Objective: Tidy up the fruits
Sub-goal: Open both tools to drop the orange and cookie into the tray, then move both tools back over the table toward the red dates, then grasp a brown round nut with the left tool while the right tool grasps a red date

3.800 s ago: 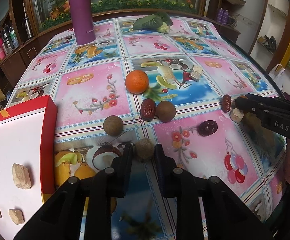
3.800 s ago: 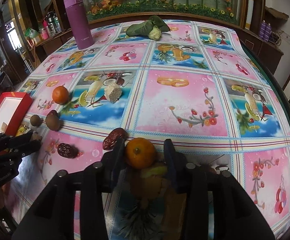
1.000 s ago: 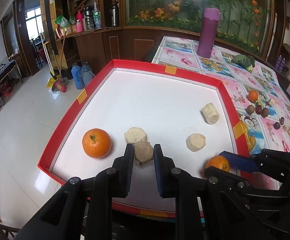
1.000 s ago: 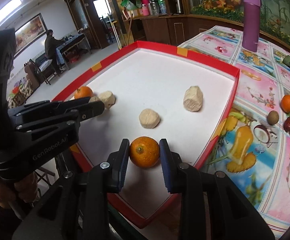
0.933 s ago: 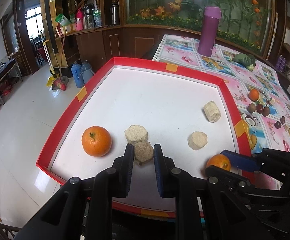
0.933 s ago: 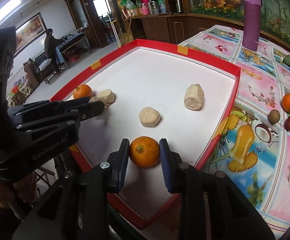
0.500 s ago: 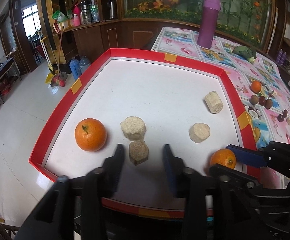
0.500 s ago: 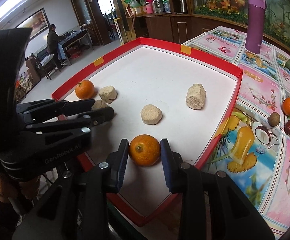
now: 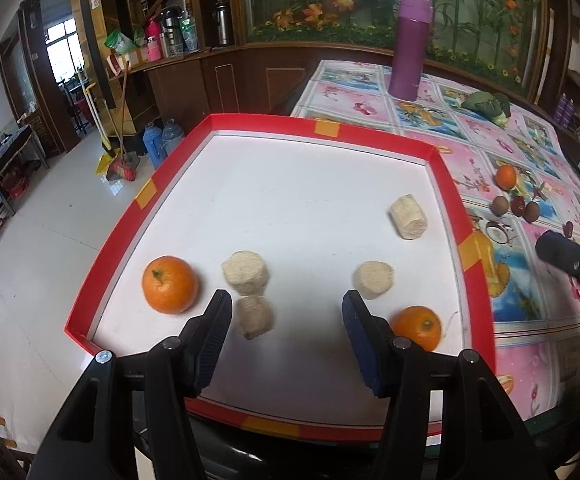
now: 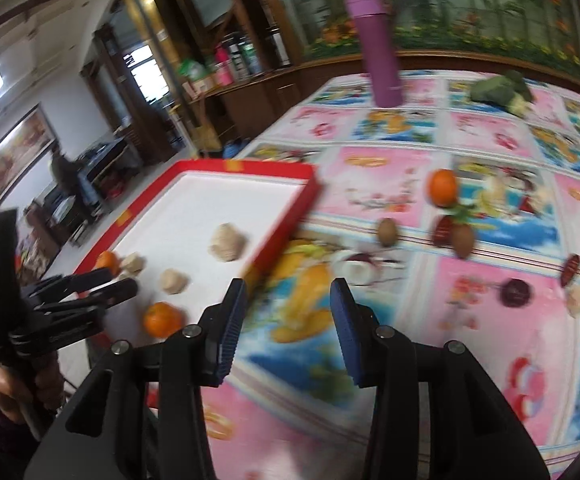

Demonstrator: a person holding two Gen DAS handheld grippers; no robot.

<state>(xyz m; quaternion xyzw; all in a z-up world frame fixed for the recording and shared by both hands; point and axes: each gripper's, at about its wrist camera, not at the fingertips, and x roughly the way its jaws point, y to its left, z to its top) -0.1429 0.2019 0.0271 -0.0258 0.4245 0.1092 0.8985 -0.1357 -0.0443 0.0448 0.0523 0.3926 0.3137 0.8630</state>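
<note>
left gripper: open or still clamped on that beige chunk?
Open. The left gripper has its jaws spread wide, and the beige chunk lies free on the red tray between them, near one finger.

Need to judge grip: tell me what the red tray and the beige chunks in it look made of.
Red tray: looks like cardboard, matte red rim with yellow tape patches, smooth white floor. Beige chunks: rough, grainy, fibrous-looking cut faces, matte; possibly peeled cane or root pieces, cannot tell for sure.

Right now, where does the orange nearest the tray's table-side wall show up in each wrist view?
Left wrist: orange low right in the red tray, beside the open left gripper.
Right wrist: orange lower left, blurred.
Shared landmark: purple bottle.
</note>
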